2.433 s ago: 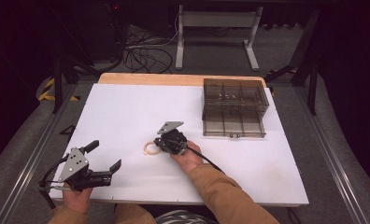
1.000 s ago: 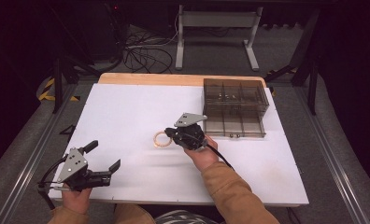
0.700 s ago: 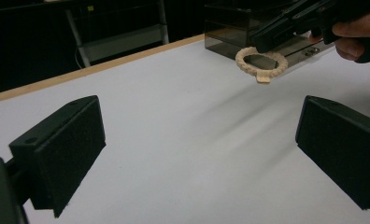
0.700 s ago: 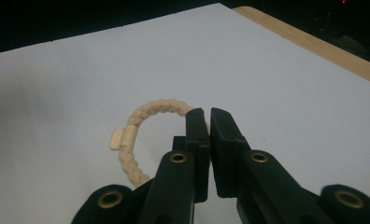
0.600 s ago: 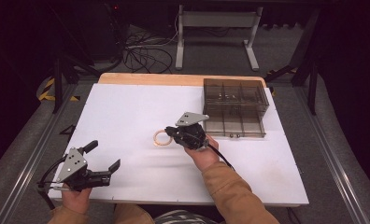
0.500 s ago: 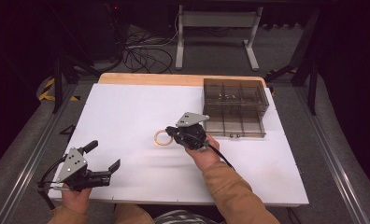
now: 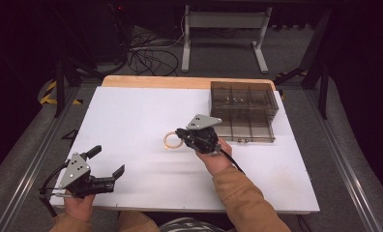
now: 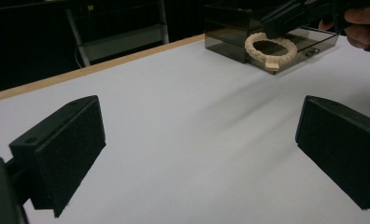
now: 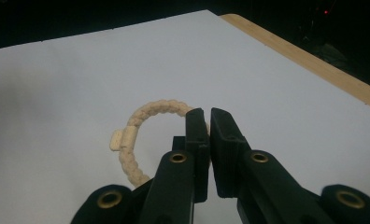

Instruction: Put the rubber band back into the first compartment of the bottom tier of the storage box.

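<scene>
While the left gripper (image 7: pixel 104 168) rests with jaws spread wide over bare tabletop (image 7: pixel 131 111), the right gripper (image 7: pixel 180 133) pinches a beige braided ring (image 7: pixel 170 140) (lifted, beside a smoky compartment box (image 7: pixel 245 112)). Right gripper view: jaws clenched on the ring's near edge.

bracelet (image 7: pixel 170 140) left of organizer box (image 7: pixel 243 111), on table (image 7: pixel 131 116)

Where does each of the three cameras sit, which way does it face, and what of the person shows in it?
High view: above the person's side, facing forward and down on the white table; both forearms, left gripper, right gripper.
Left gripper view: on the left gripper, looking between its open fingers across the table toward the compartment box.
Right gripper view: on the right gripper, looking along its fingers shut on the beaded bracelet.
Shared: all three show the bracelet.
</scene>
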### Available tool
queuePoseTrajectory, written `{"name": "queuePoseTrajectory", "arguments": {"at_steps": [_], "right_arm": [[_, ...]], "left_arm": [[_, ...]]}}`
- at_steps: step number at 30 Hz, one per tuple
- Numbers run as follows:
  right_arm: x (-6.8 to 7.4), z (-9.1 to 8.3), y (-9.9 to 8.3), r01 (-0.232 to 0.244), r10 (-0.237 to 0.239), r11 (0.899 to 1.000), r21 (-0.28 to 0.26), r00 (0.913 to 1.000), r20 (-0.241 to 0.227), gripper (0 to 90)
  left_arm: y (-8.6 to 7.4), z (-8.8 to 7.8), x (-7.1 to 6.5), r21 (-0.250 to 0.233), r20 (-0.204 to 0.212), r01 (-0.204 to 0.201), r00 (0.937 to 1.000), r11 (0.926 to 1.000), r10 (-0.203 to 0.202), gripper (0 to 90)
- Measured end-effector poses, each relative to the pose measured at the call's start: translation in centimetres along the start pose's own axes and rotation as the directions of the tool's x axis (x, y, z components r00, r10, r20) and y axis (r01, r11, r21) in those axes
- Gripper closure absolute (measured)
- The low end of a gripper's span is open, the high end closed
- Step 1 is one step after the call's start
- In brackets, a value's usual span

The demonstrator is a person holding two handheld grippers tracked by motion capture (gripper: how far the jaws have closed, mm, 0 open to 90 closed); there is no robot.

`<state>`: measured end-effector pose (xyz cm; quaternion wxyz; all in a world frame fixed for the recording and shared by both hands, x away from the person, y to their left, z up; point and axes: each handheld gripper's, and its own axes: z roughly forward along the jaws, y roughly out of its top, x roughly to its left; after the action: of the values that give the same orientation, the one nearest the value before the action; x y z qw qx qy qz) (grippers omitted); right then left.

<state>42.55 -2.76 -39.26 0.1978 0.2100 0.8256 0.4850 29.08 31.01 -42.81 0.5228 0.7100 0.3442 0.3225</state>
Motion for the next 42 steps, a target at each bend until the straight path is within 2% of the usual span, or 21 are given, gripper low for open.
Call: {"name": "queuePoseTrajectory", "arguments": {"at_steps": [9,19,23,33,42], "right_arm": [[-1.3,-1.6,-0.1,-0.015,0.015,1.0,-0.001,0.9986,0.05,86.9],[-2.8,-3.2,-0.4,-0.021,0.02,1.0,0.008,0.993,0.117,86.7],[-3.6,-4.0,-0.6,-0.036,0.035,0.999,0.005,0.9891,0.143,86.7],[-4.8,-5.4,-0.9,-0.055,0.054,0.998,0.0,0.9814,0.184,86.6],[-6.0,-6.4,-1.3,-0.074,0.072,0.997,0.001,0.9701,0.232,86.6]], "left_arm": [[0.0,0.1,-0.1,0.003,0.0,-0.002,1.0,1.0,0.002,2.1],[0.0,0.0,0.0,0.001,0.0,-0.001,1.0,1.0,0.001,2.1],[0.0,0.0,0.0,0.002,0.001,0.0,1.0,1.0,-0.001,2.1],[0.0,0.0,-0.1,0.002,0.001,0.002,1.0,1.0,-0.002,2.1],[0.0,0.0,0.0,0.0,-0.001,0.0,1.0,1.0,0.0,2.1]]}}
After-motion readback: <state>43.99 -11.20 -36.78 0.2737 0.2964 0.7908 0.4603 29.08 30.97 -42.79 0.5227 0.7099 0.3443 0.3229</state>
